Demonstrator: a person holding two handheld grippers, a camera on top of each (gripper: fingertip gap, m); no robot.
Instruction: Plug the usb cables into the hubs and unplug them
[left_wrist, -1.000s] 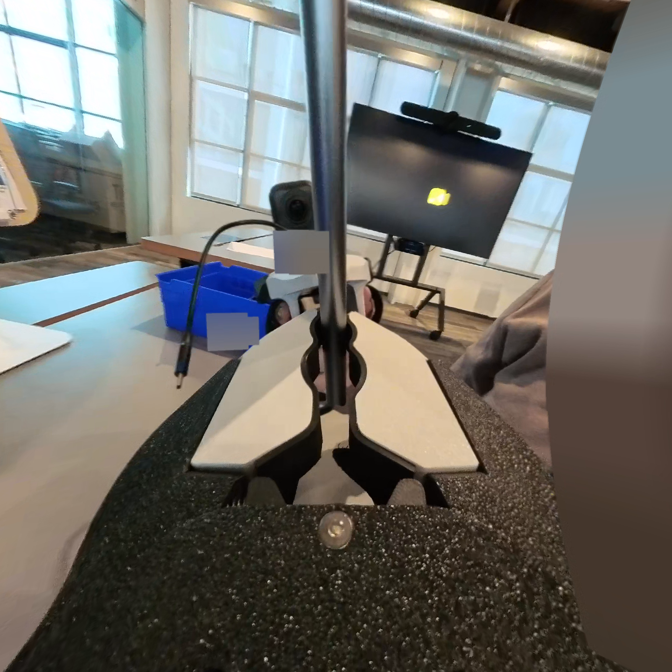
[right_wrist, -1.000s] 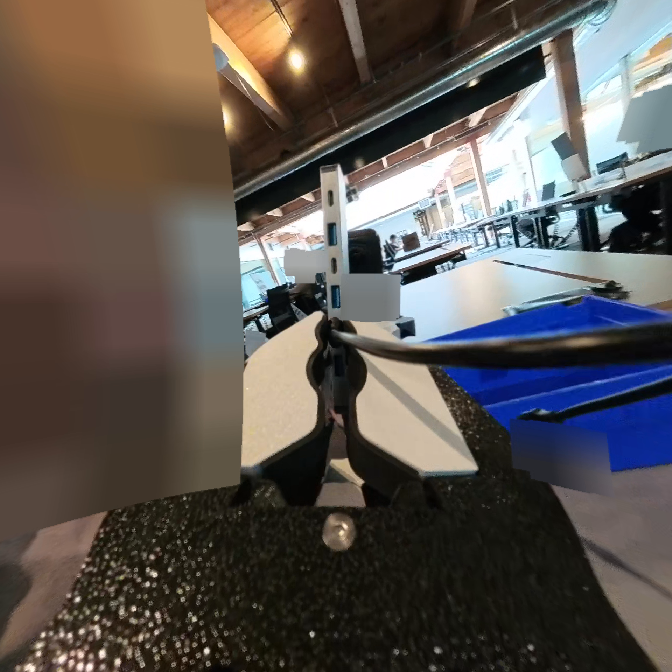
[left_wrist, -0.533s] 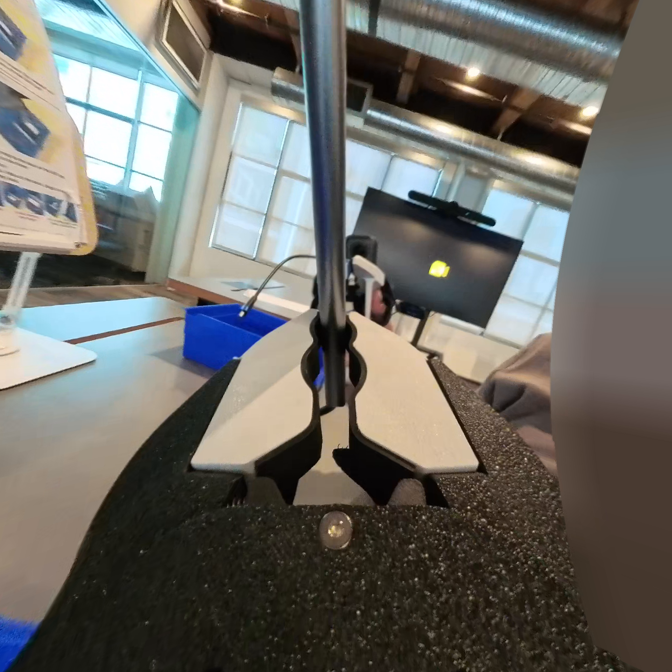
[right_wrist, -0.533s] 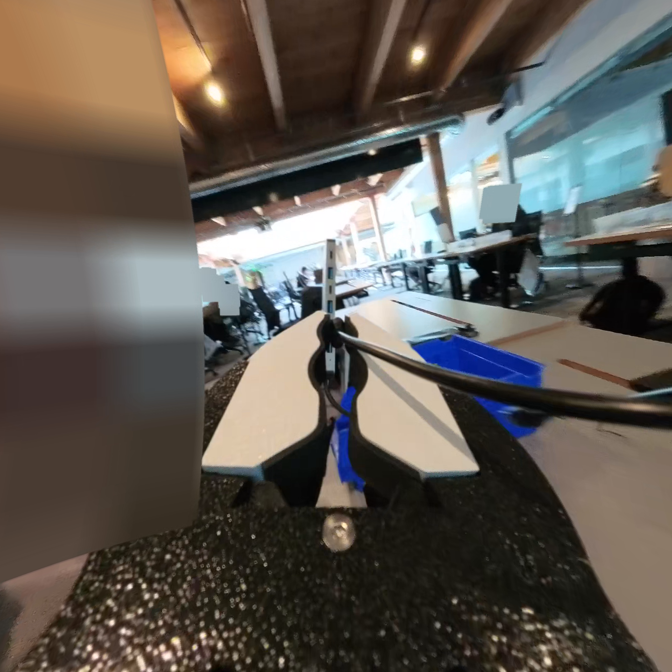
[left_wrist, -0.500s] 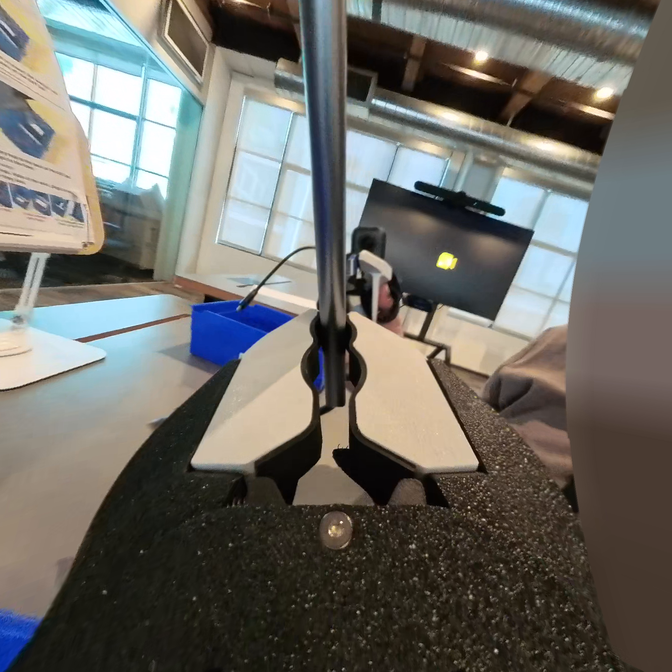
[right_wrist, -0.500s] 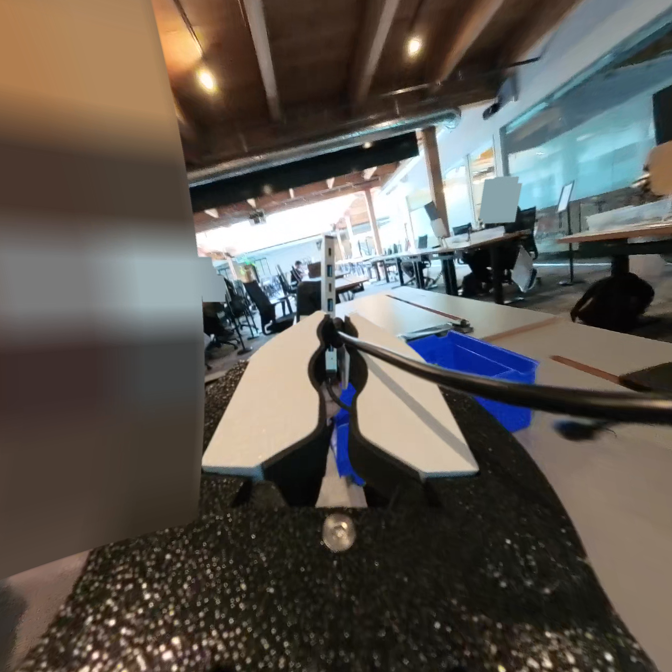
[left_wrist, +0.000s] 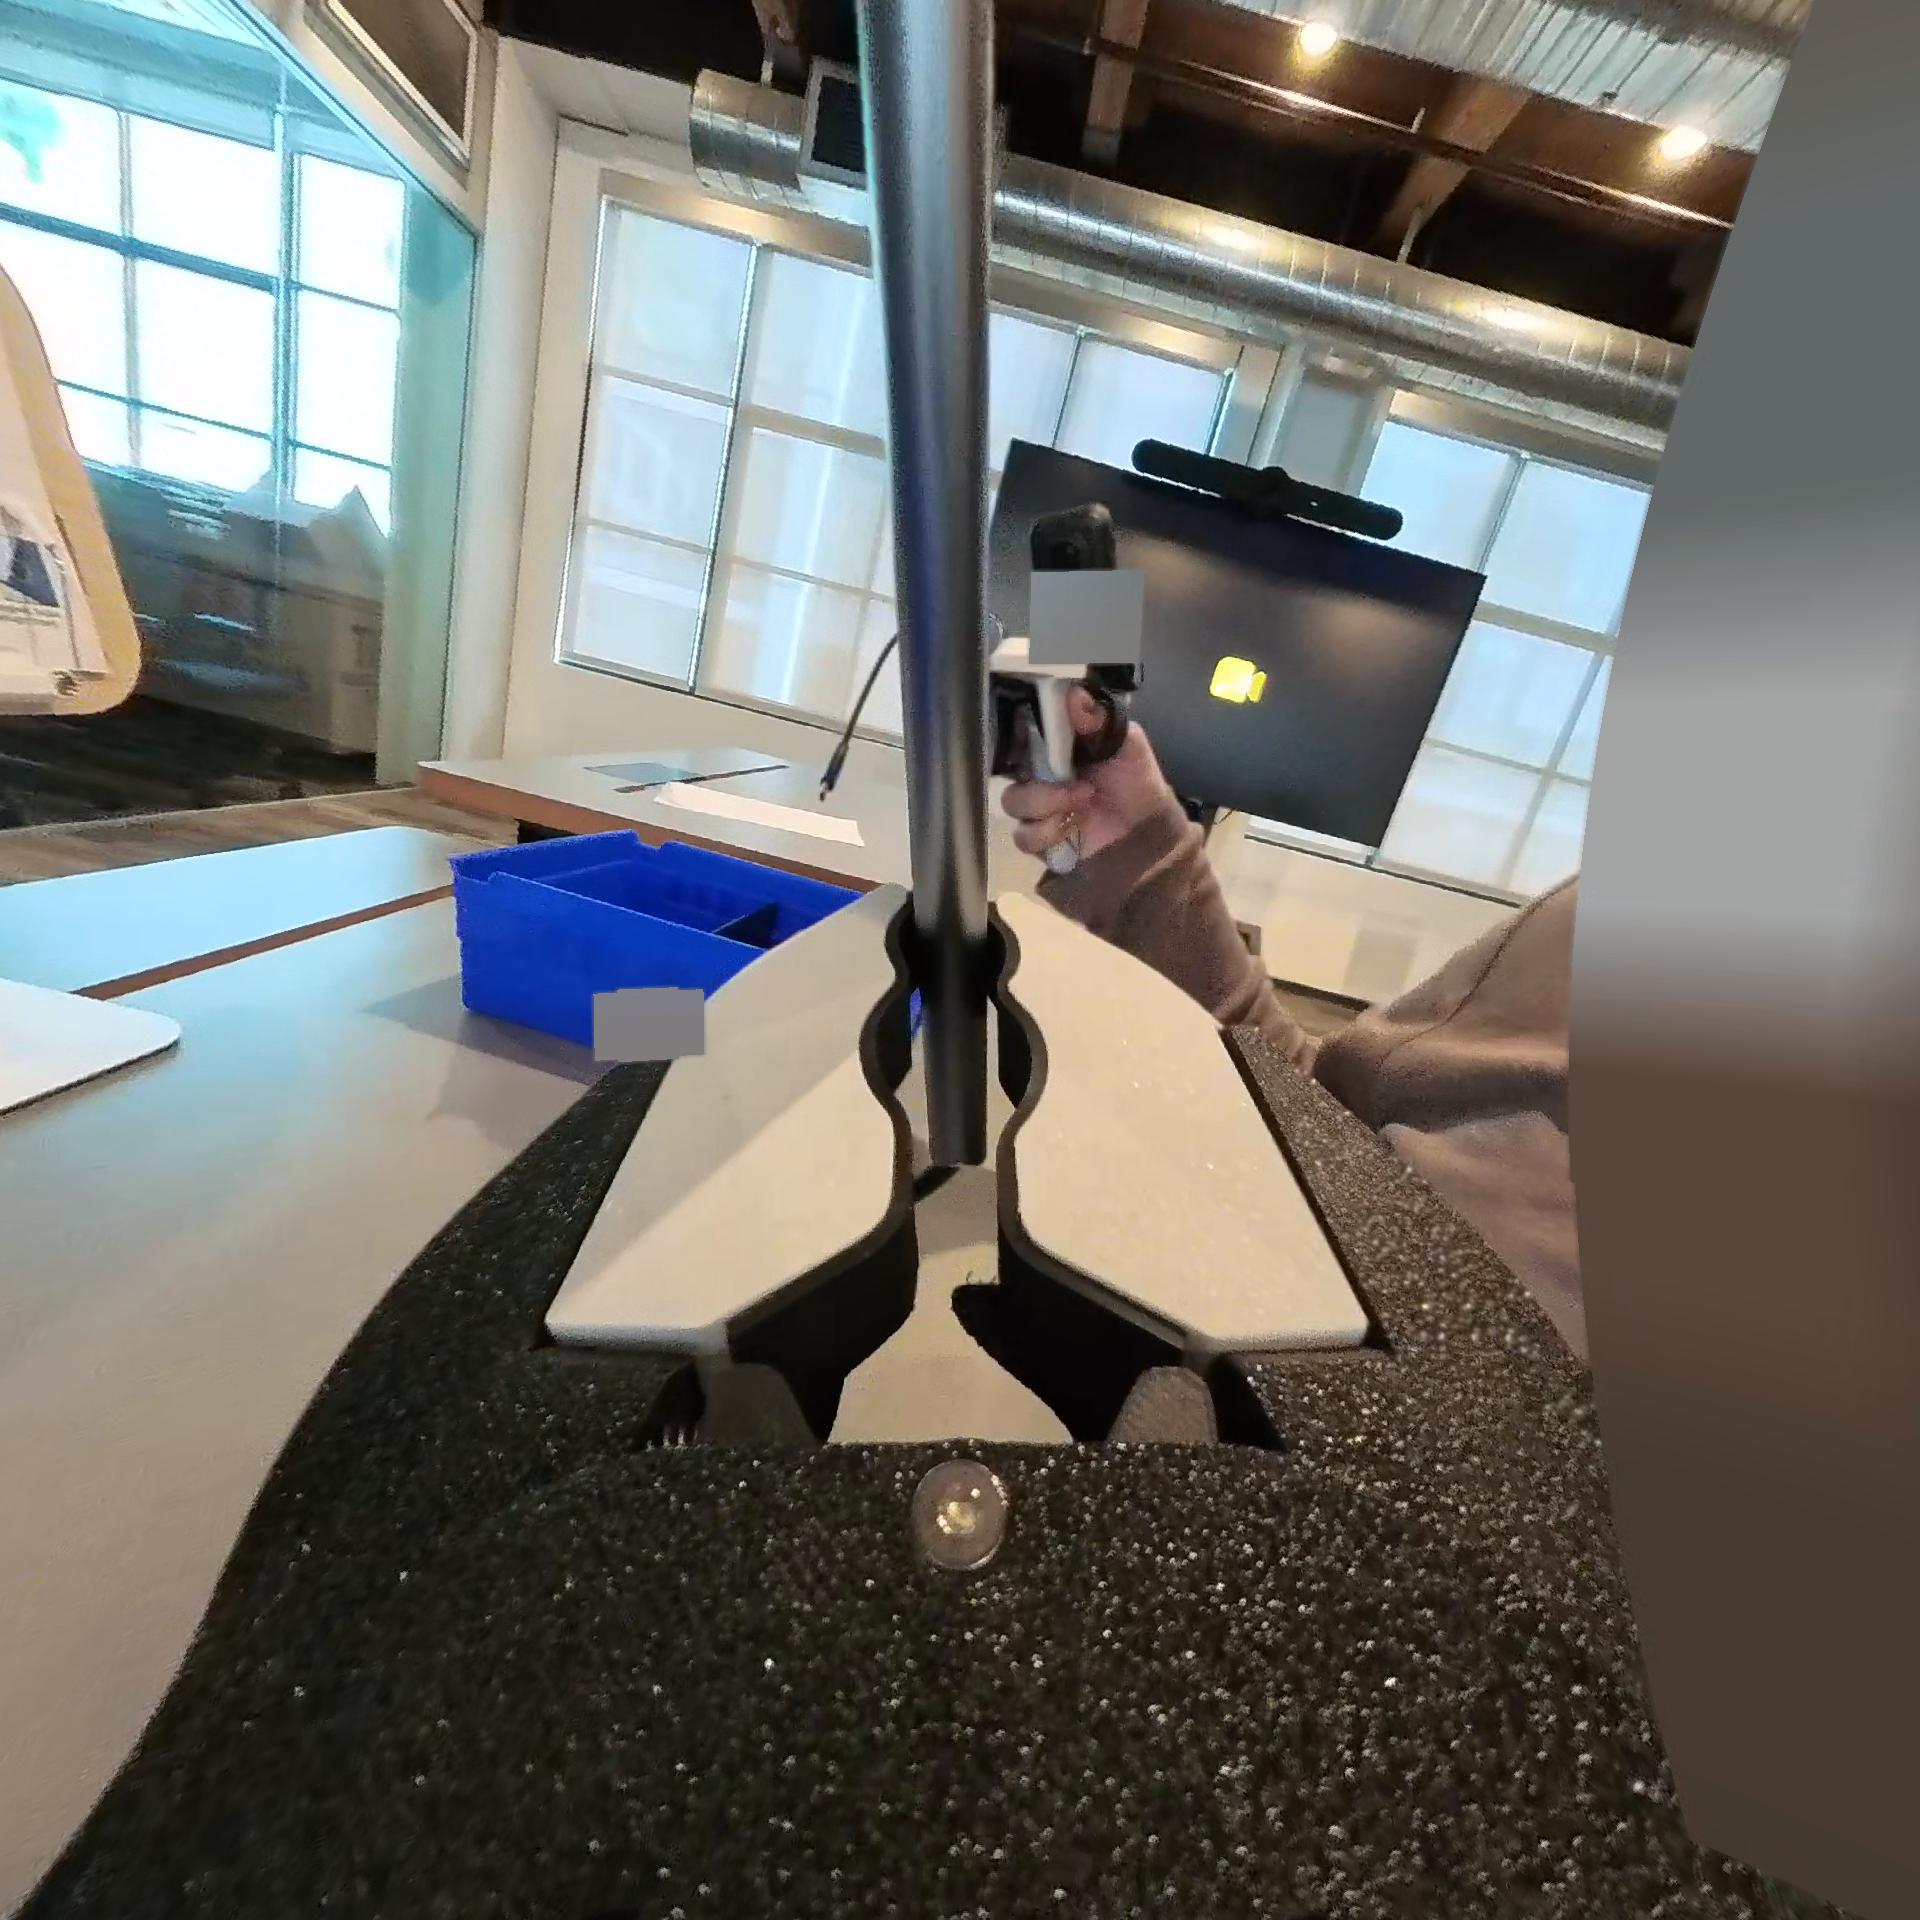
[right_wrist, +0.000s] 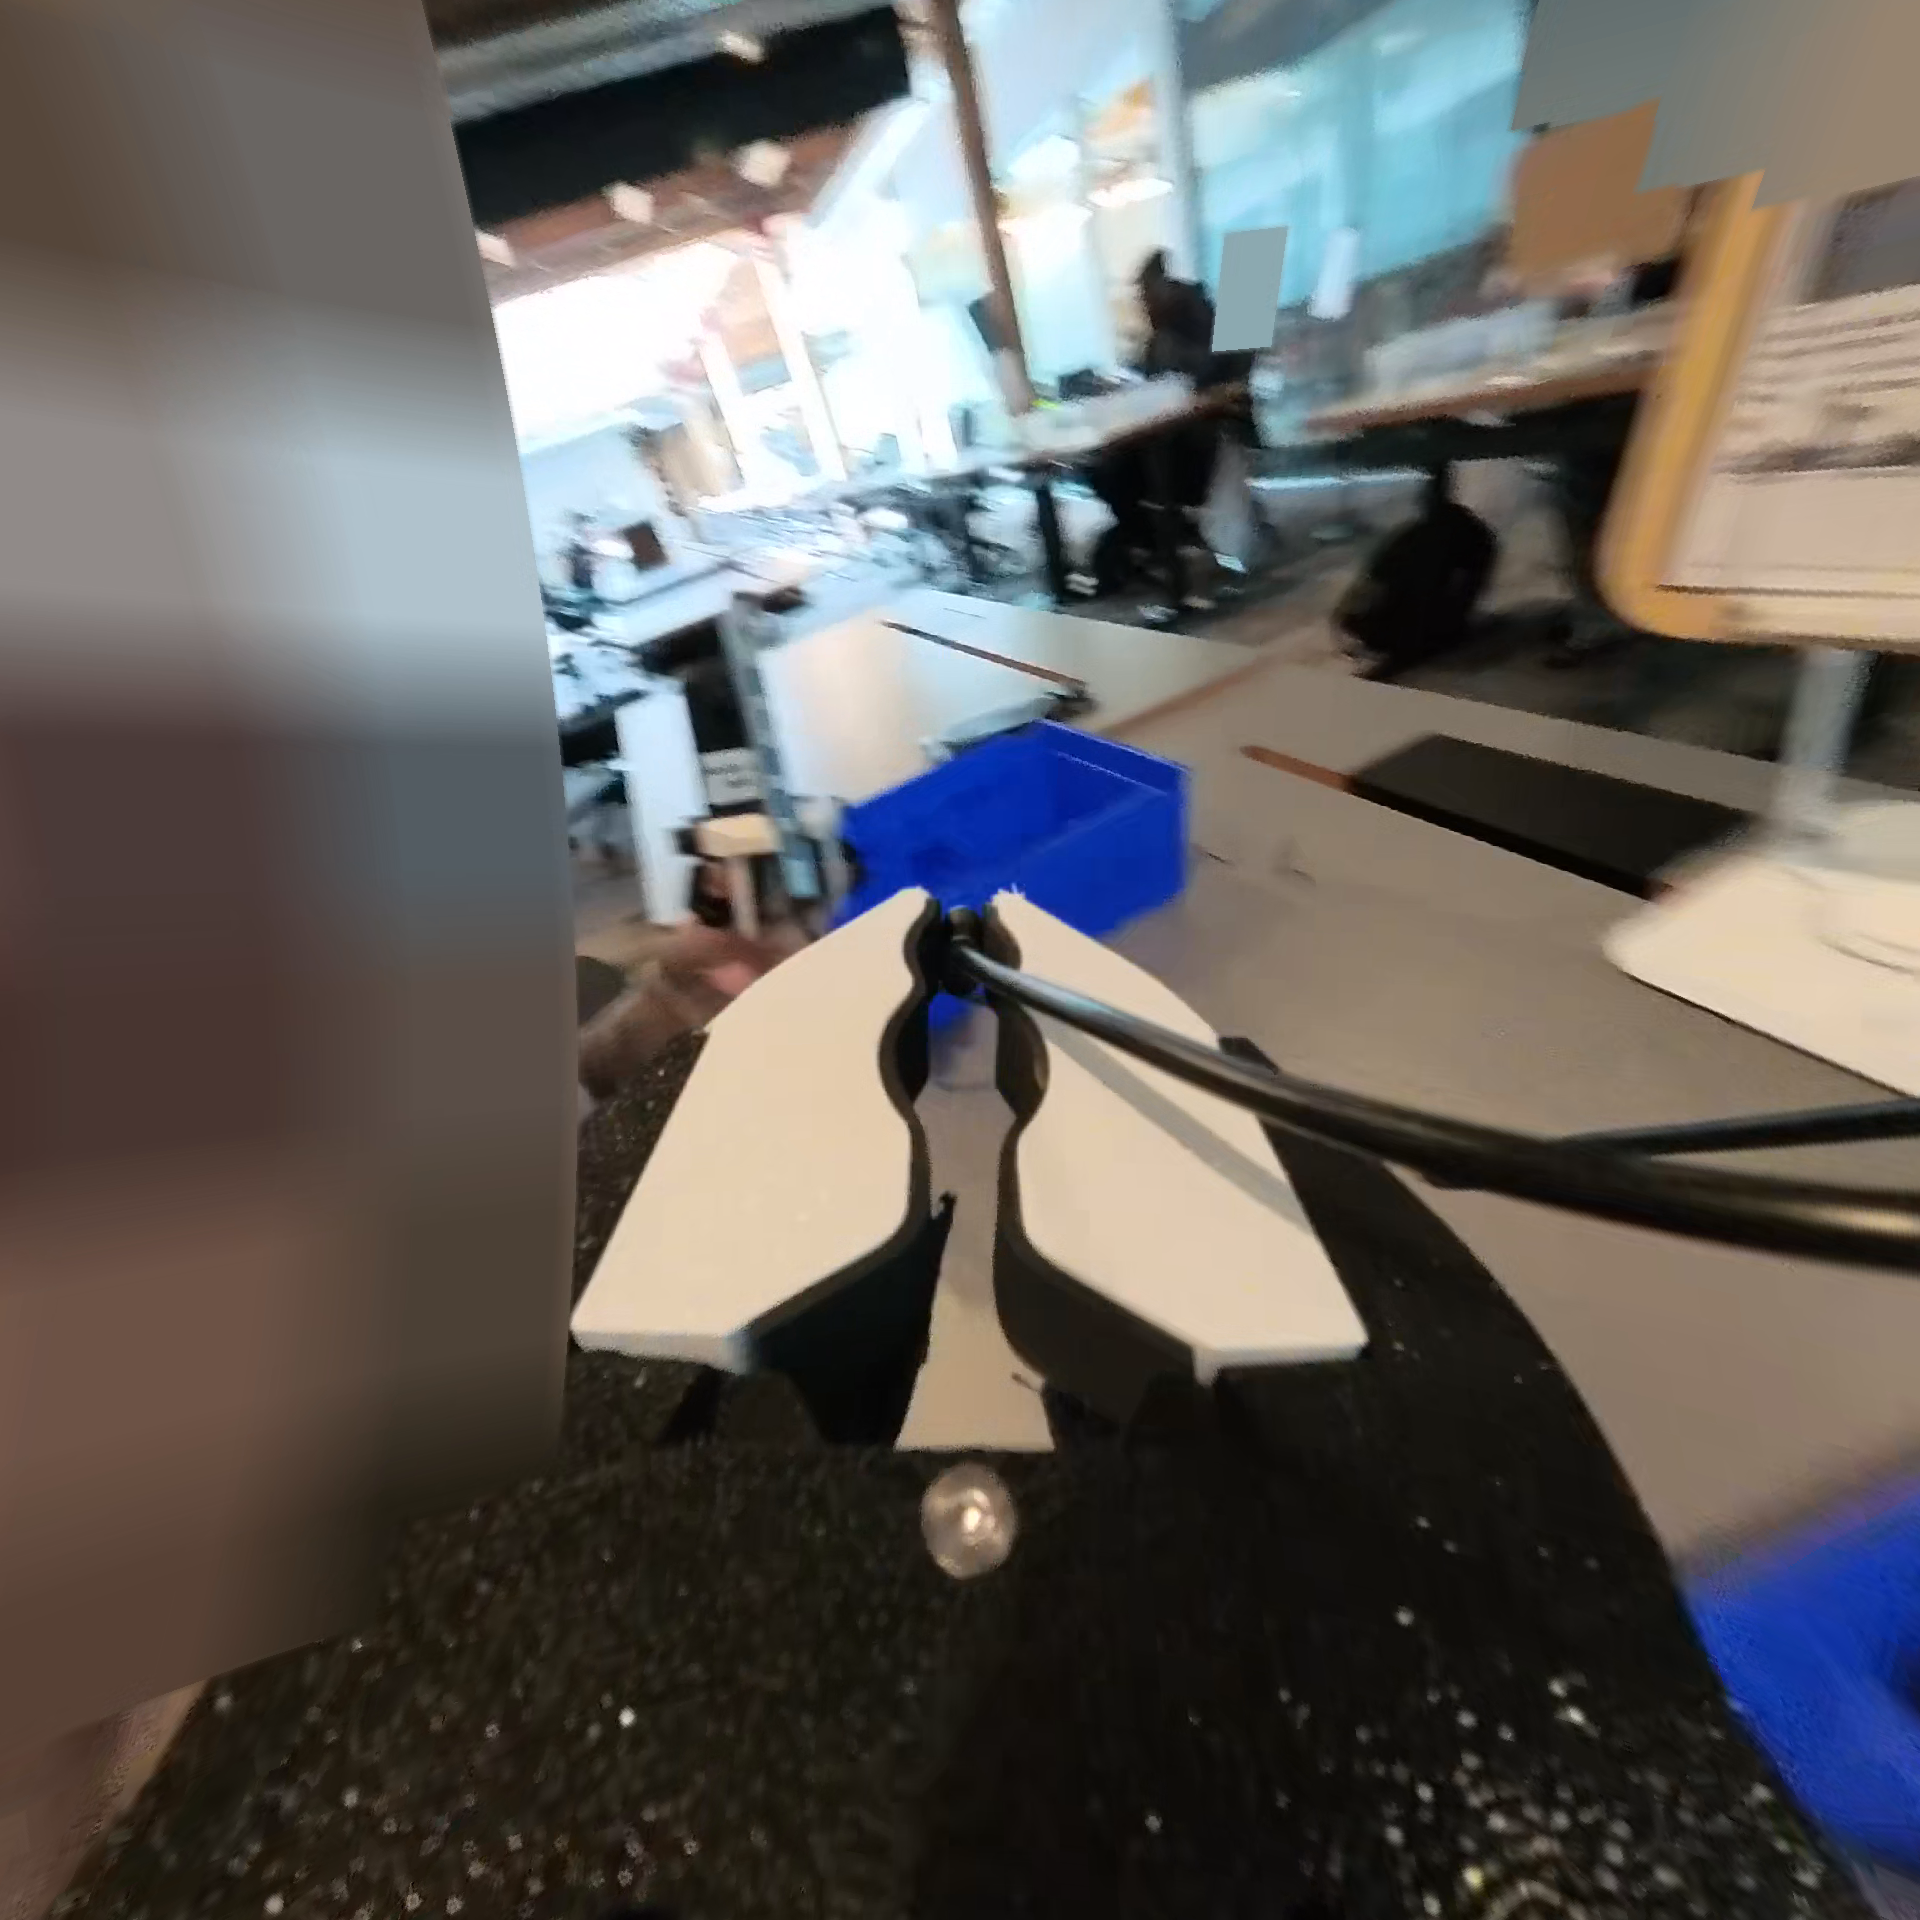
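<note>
The left tool sits at the centre of the left wrist view with its two pale fingers closed hard on a slim silver hub, which stands upright and runs from between the finger roots out through the top edge of the frame. Behind it, just right of centre, the right tool is seen farther off, held up in a person's hand with a brown sleeve, and a black usb cable droops from it to the left, its plug end hanging free in the air, apart from the hub. Left of centre a blue bin rests on the grey table, and a dark screen on a stand fills the upper right background before the windows. In the right wrist view, which is smeared by motion, the right tool at centre has its fingers pinched together on the usb cable right at the tips; the cable sweeps down and out to the right edge. The blue bin lies just beyond the tips on the table, and a second blue bin shows at the lower right edge.
</note>
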